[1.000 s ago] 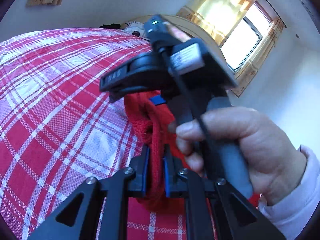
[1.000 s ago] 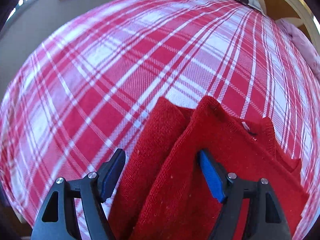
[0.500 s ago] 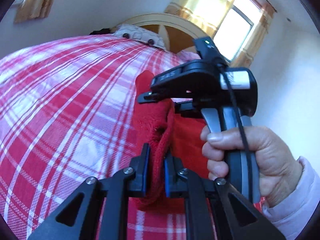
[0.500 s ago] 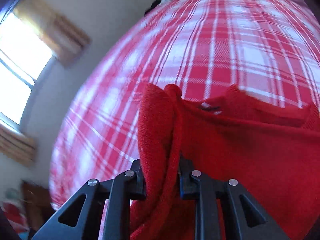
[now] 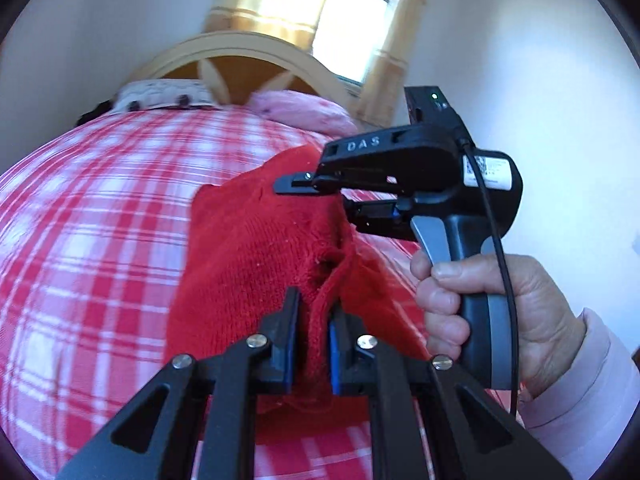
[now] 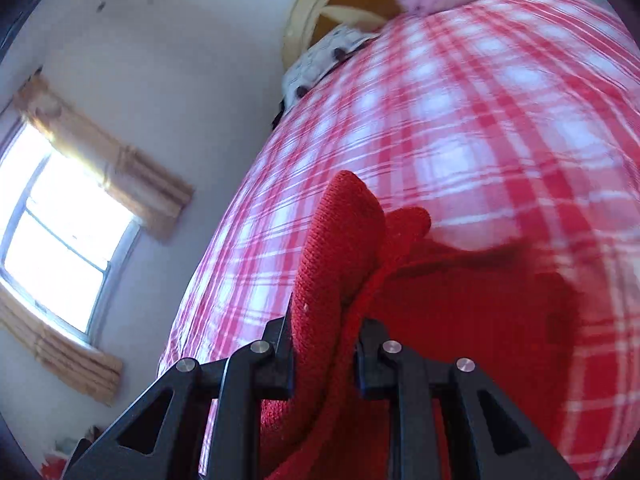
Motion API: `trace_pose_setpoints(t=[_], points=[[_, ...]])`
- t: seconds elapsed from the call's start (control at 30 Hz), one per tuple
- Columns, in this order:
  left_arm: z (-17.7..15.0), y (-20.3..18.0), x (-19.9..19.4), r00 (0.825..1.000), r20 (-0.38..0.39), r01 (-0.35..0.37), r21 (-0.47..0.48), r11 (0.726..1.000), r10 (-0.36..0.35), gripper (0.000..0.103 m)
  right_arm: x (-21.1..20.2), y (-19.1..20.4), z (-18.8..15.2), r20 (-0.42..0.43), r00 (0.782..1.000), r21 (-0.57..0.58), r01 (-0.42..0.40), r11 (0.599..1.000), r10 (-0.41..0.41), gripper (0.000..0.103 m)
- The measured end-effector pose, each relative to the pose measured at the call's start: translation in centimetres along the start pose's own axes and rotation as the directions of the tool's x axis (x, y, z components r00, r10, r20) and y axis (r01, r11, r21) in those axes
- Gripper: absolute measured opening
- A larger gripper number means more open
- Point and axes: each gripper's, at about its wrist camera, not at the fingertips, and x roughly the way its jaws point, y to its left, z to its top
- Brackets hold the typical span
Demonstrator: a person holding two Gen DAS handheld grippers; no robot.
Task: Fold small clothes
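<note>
A small red knitted garment (image 5: 256,256) hangs lifted above the red-and-white checked bed cover (image 5: 88,240). My left gripper (image 5: 314,344) is shut on a bunched edge of it. My right gripper (image 6: 324,356) is shut on another edge of the same garment (image 6: 340,248), which rises in a fold above the fingers. In the left wrist view the right gripper (image 5: 316,196) shows to the right, held by a hand (image 5: 500,300), its fingers clamped on the garment's far side.
The checked bed cover (image 6: 480,120) fills the space below. At the bed's head are a wooden headboard (image 5: 240,56), a spotted pillow (image 5: 160,94) and a pink pillow (image 5: 296,110). A curtained window (image 6: 60,220) is in the wall on the left.
My right gripper shut on the garment's edge. Both grippers lifted the garment off the bed and tilted up, so more of the wall and windows shows.
</note>
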Motion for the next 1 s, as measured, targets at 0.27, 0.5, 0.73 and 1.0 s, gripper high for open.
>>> trace_pose_setpoints(t=[0.27, 0.5, 0.73, 1.0], points=[[-1.7, -3.6, 4.3, 0.993, -0.120, 0.026, 0.092, 0.995, -0.015, 0.013, -1.1, -8.4, -0.9, 0.014, 1.000, 0.117, -0.021, 0.993, 0.020, 0.021], [-2.5, -3.5, 4.0, 0.982, -0.182, 0.066, 0.146, 0.987, -0.039, 0.036, 0.2, -12.5, -1.2, 0.047, 0.999, 0.195, -0.034, 0.980, 0.025, 0.023], [-3.0, 2.4, -2.6, 0.988, -0.129, 0.107, 0.144, 0.984, -0.088, 0.085, -7.0, -12.4, -2.5, 0.221, 0.971, 0.237, 0.040, 0.971, -0.094, 0.052], [-3.3, 10.9, -2.7, 0.988, -0.147, -0.050, -0.086, 0.995, 0.037, 0.087, -12.7, -4.1, -11.3, 0.237, 0.971, 0.028, 0.025, 0.999, -0.031, 0.056]])
